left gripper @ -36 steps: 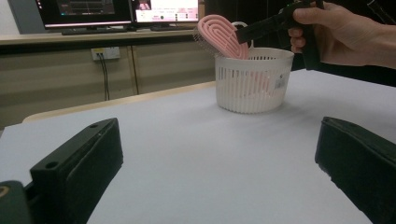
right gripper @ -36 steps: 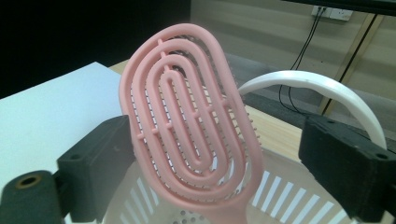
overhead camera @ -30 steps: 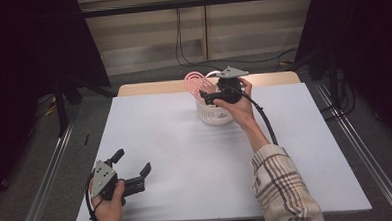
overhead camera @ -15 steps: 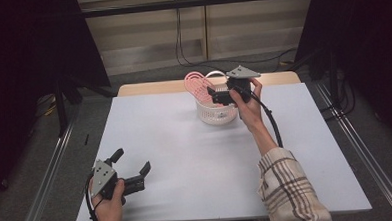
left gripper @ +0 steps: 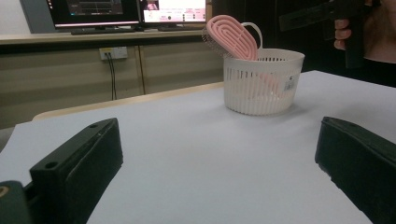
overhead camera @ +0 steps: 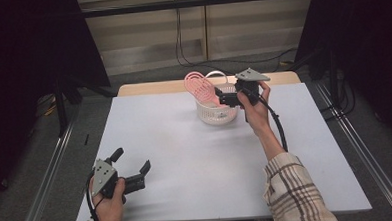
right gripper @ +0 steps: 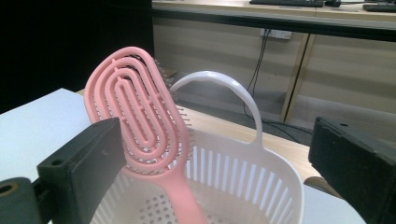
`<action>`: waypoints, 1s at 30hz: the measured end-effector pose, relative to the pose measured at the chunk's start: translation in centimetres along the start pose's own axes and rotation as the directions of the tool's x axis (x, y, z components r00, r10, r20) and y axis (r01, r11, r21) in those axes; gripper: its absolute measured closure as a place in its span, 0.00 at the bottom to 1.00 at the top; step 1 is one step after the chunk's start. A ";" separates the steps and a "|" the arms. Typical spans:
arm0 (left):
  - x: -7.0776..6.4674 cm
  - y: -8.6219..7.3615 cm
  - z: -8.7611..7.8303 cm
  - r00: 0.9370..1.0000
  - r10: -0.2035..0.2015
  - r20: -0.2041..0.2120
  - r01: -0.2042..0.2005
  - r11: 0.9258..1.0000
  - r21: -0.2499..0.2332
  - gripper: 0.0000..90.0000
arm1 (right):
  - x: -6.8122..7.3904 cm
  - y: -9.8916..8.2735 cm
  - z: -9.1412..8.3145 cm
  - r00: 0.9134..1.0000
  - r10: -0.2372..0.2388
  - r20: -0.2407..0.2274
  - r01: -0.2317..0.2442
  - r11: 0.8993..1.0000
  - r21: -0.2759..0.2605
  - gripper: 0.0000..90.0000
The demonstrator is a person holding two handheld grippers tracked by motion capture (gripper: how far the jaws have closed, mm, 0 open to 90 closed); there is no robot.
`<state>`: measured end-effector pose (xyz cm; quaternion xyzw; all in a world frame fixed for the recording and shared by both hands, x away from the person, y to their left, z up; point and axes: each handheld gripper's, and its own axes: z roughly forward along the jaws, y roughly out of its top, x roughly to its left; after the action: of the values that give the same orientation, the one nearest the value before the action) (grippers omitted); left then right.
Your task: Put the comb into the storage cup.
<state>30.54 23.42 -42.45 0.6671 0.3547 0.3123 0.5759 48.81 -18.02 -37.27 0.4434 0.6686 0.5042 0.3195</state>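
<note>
A white slotted basket (overhead camera: pixel 215 111) with an arched handle stands at the far middle of the table. A pink oval hairbrush (overhead camera: pixel 200 86) stands in it handle-down, its head leaning out over the rim to the left. My right gripper (overhead camera: pixel 220 97) hovers at the basket's right rim. In the right gripper view this gripper (right gripper: pixel 219 161) is open, with the hairbrush (right gripper: pixel 140 126) and basket (right gripper: pixel 261 186) just beyond its jaws, nothing gripped. My left gripper (overhead camera: pixel 131 161) rests open near the front left corner, and in its own view (left gripper: pixel 215 158) it faces the basket (left gripper: pixel 261 81) from far off.
A white sheet (overhead camera: pixel 186 166) covers the table, with a bare wooden strip (overhead camera: pixel 148 87) along the far edge. Metal rails run along both sides. Behind the table are a wall panel with hanging cables (overhead camera: pixel 181 41) and a desk with monitors (left gripper: pixel 116 11).
My right gripper has drawn back slightly to the right from the brush and basket. The brush stays leaning in the basket. The left gripper has not moved.
</note>
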 end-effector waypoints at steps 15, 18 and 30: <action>-0.1 0.1 -1.3 0.999 -0.003 -0.038 0.002 1.000 -0.017 0.01 | -0.2 -0.7 -2.7 1.000 0.001 0.028 0.001 0.997 -0.073 0.03; 0.0 0.1 -1.3 0.999 -0.006 -0.043 0.005 1.000 -0.020 0.01 | -0.1 -0.8 -3.4 0.999 -0.008 0.031 0.010 0.997 -0.082 0.03; 0.0 0.1 -1.3 0.999 -0.002 -0.036 0.001 1.000 -0.022 0.01 | -0.6 -2.2 -5.9 0.992 -0.021 0.128 0.036 0.993 -0.112 0.01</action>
<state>29.45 24.11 -42.12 0.6547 0.3619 0.3276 0.5771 43.34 -21.08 -37.69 0.4459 0.6234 0.5078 0.3933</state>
